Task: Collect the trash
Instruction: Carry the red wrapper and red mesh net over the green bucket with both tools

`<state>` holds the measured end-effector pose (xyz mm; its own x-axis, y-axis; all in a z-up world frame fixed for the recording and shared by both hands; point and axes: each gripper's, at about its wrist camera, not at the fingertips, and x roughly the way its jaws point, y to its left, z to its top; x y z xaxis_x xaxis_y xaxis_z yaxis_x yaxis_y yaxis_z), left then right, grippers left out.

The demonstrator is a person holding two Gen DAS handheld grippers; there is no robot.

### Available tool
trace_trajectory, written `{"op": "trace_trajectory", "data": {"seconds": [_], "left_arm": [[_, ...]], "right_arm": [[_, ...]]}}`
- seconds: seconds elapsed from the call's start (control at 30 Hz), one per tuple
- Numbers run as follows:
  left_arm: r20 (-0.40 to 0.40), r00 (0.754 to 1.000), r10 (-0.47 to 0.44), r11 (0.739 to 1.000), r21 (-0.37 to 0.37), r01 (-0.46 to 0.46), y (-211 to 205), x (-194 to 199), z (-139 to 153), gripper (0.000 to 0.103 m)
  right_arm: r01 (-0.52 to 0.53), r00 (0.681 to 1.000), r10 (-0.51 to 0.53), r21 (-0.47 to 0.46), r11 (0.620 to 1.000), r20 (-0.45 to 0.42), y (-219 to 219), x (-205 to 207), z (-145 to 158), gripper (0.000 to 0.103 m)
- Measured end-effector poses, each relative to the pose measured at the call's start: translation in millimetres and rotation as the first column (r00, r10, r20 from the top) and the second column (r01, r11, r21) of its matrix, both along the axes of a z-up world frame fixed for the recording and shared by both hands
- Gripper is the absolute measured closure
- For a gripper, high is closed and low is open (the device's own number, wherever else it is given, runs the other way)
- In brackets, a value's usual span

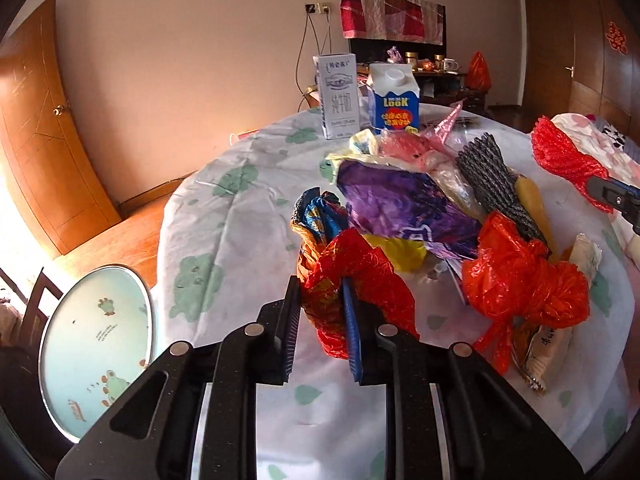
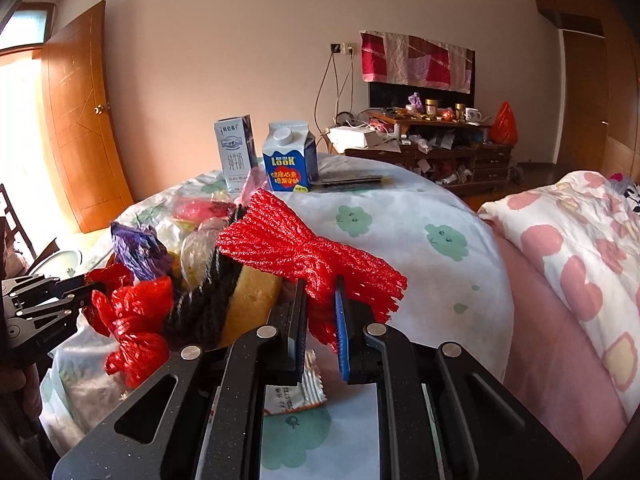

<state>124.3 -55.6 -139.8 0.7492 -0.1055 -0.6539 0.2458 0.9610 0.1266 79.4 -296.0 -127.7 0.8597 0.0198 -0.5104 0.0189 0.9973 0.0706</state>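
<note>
On the bench (image 1: 224,216), left wrist view: left gripper (image 1: 322,316) jaws clamped on a red crinkled wrapper (image 1: 360,276) at the near edge of the trash pile (image 1: 420,208). Right wrist view: right gripper (image 2: 322,316) jaws clamped on red foam netting (image 2: 304,248), held above the cloth.

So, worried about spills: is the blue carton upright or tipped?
Upright. The blue carton stands on its base on the table, its white cap on top.
</note>
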Motion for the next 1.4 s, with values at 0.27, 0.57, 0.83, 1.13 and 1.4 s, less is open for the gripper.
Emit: {"op": "trace_trajectory", "data": {"seconds": [0.27,0.57,0.83,1.13,1.4], "left_arm": [[0.067,0.993,0.101,0.995,0.004,-0.101,44.8,-12.4,27.4,0.083],[0.104,0.977,0.187,0.982,0.008,-0.189,83.3,-13.6,38.8,0.083],[0.115,0.960,0.256,0.965,0.028,-0.260,120.7,-19.8,45.6,0.083],[0.106,0.933,0.343,0.936,0.046,-0.349,166.1,-19.3,44.9,0.083],[0.100,0.915,0.391,0.916,0.056,-0.398,189.6,-19.8,40.6,0.083]], "right_arm": [[-0.102,0.995,0.101,0.007,0.995,0.025,51.3,24.5,19.2,0.090],[-0.195,0.980,0.195,-0.007,0.981,0.030,106.0,49.4,28.7,0.090],[-0.270,0.962,0.271,-0.041,0.962,0.040,151.7,69.7,37.1,0.089],[-0.359,0.932,0.362,-0.068,0.931,0.029,204.1,92.3,35.8,0.089],[-0.426,0.903,0.429,-0.086,0.901,0.018,244.9,107.4,26.5,0.089]]}}
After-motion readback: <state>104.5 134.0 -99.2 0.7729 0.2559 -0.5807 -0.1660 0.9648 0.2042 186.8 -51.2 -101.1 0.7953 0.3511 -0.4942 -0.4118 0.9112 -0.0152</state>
